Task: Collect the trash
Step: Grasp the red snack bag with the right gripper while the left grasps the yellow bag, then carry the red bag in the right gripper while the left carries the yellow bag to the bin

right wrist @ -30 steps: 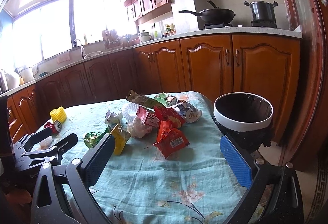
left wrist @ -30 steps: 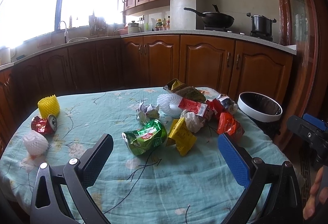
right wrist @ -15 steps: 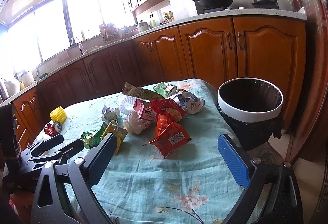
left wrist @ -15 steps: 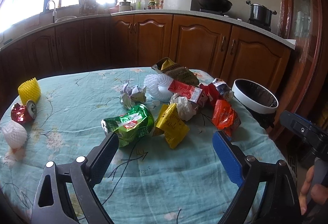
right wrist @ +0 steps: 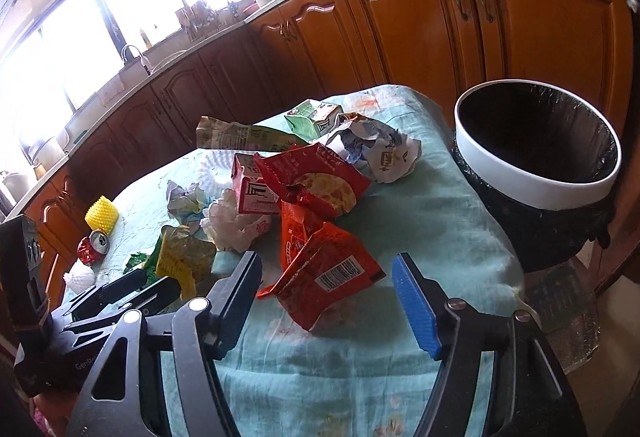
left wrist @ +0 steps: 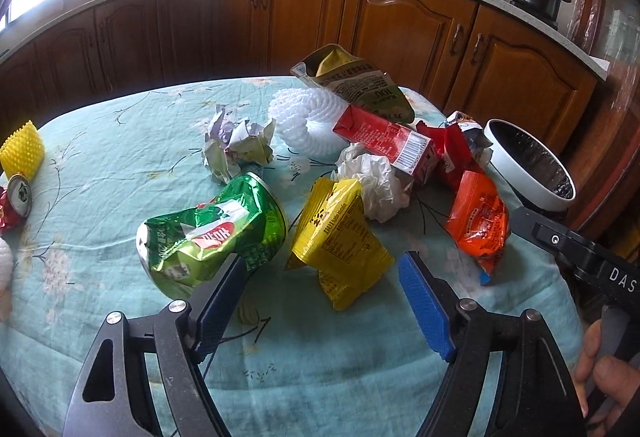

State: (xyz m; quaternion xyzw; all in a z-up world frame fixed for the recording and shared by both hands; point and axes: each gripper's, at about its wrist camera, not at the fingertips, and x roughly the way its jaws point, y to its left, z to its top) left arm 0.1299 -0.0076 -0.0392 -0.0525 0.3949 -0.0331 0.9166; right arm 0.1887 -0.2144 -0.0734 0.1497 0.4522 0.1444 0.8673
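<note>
Trash lies in a heap on a table with a light blue cloth (left wrist: 320,357). My left gripper (left wrist: 324,277) is open, low over the table, its jaws on either side of a yellow snack packet (left wrist: 340,241), with a crushed green can (left wrist: 212,233) at its left finger. My right gripper (right wrist: 326,283) is open around an orange-red snack packet (right wrist: 328,273), which also shows in the left wrist view (left wrist: 478,221). A white-rimmed bin with a black liner (right wrist: 536,153) stands off the table's right edge.
Further trash: a red carton (left wrist: 384,141), white foam net (left wrist: 304,121), crumpled paper (left wrist: 236,145), white tissue (left wrist: 376,185), an olive pouch (left wrist: 360,85), a yellow foam sleeve (left wrist: 20,149) and a red can (left wrist: 16,201). Wooden cabinets (right wrist: 480,17) stand behind.
Both grippers have moved forward and down toward the trash heap. The left now straddles the yellow packet and the right straddles the orange-red packet. Both stay open.
</note>
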